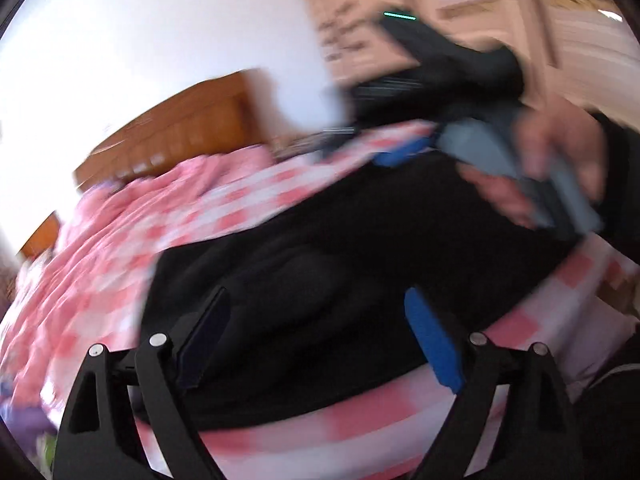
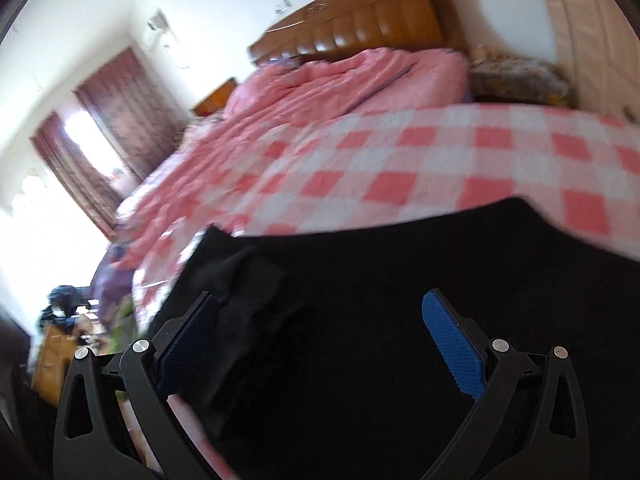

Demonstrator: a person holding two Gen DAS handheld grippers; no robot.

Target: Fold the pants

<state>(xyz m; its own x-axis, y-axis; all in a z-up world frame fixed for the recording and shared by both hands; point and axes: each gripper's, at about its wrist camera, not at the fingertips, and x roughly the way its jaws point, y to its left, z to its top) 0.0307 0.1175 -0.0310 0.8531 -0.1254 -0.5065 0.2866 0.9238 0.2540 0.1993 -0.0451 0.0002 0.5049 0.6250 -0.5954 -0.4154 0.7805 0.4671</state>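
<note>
Black pants (image 1: 340, 236) lie folded on a bed with a pink and white checked sheet (image 1: 224, 216). My left gripper (image 1: 316, 336) is open just above the near edge of the pants, holding nothing. The right gripper (image 1: 404, 152) shows in the left wrist view at the far right edge of the pants, held by a hand (image 1: 556, 148). In the right wrist view the pants (image 2: 380, 300) fill the lower frame and my right gripper (image 2: 324, 340) is open over them, empty. A folded layer edge (image 2: 248, 280) lies by its left finger. Both views are blurred.
A crumpled pink quilt (image 2: 340, 84) lies at the head of the bed under a wooden headboard (image 2: 360, 20). A nightstand (image 2: 212, 96) and red curtains (image 2: 116, 120) stand at the left. A wardrobe (image 2: 580, 32) stands at the right. Clutter (image 2: 64, 308) lies beside the bed.
</note>
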